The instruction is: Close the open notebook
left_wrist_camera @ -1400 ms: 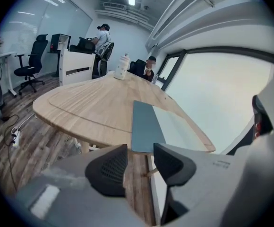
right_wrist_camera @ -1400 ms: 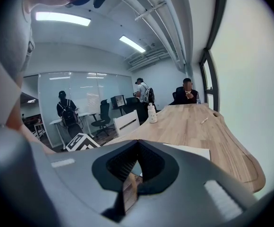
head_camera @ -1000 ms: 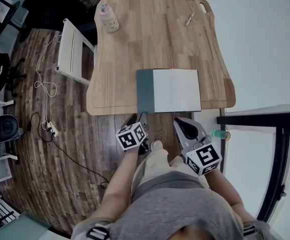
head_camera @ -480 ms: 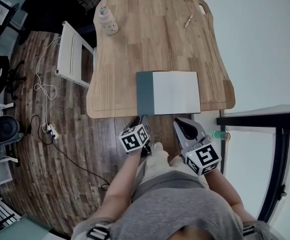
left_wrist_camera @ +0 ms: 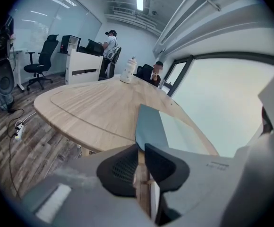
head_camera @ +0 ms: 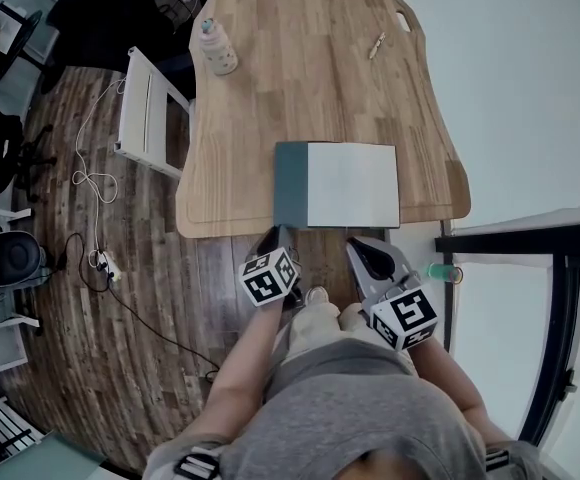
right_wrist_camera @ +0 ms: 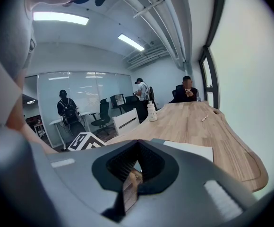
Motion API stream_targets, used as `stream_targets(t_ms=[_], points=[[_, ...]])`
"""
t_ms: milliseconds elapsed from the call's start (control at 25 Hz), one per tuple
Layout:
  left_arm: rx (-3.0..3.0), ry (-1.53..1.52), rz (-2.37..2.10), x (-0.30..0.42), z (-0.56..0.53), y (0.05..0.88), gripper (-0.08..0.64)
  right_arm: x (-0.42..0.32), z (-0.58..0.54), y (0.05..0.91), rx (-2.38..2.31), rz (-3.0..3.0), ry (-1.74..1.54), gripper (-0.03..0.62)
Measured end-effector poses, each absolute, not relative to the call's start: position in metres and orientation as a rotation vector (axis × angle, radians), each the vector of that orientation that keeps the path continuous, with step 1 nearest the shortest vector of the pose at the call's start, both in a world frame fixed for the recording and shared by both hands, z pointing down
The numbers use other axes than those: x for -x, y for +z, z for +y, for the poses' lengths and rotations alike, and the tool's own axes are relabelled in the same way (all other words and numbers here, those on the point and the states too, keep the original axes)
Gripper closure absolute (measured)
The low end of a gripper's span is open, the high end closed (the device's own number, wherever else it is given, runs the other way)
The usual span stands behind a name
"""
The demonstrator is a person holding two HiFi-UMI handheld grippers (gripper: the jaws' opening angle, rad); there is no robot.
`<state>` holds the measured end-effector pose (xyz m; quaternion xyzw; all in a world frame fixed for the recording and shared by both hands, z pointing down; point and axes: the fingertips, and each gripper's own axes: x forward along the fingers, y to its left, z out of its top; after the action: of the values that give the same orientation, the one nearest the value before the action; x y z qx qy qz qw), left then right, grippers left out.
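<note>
So the notebook point(head_camera: 353, 183) is lying open and flat at the near edge of the wooden table point(head_camera: 300, 88), a bit right of the middle. The grey-teal cover point(head_camera: 290, 183) is folded out to the left, and a plain white page faces up on the right.

The left gripper point(head_camera: 278, 233) comes in from the near side, right at the cover's near-left corner. Its jaws have just been closing and are down to a narrow slit. In the left gripper view that corner sits at the very mouth of the left gripper point(left_wrist_camera: 140, 148). The table edge still shows through the slit though, so the pads aren't clamped on it.

The right gripper point(head_camera: 360, 246) hangs just off the near rim, below the page and not touching it. Its tips are pressed together on nothing.

Each gripper carries a marker cube point(head_camera: 268, 274) with black-and-white squares, patterns rather than words. There's tiny print on the left gripper's body point(left_wrist_camera: 217, 164), too small to read.

Further out, a pale bottle point(head_camera: 217, 43) stands at the far left of the table. A white chair point(head_camera: 145, 98) sits off its left side.
</note>
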<state>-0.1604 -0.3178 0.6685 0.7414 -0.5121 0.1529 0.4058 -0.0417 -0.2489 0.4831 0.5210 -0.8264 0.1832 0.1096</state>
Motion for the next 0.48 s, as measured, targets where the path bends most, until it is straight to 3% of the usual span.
stream_targets(t_ms=[200,480], points=[[-1.882,0.372,-1.31,0.16,-0.323,0.66,0.546,0.041,-0.248,0.48,-1.535,-2.437,0.532,0.592],[-1.913,0.366,-1.342,0.158,-0.327,0.644,0.551,0.034,-0.246,0.468,-1.559,-2.448,0.506,0.592]])
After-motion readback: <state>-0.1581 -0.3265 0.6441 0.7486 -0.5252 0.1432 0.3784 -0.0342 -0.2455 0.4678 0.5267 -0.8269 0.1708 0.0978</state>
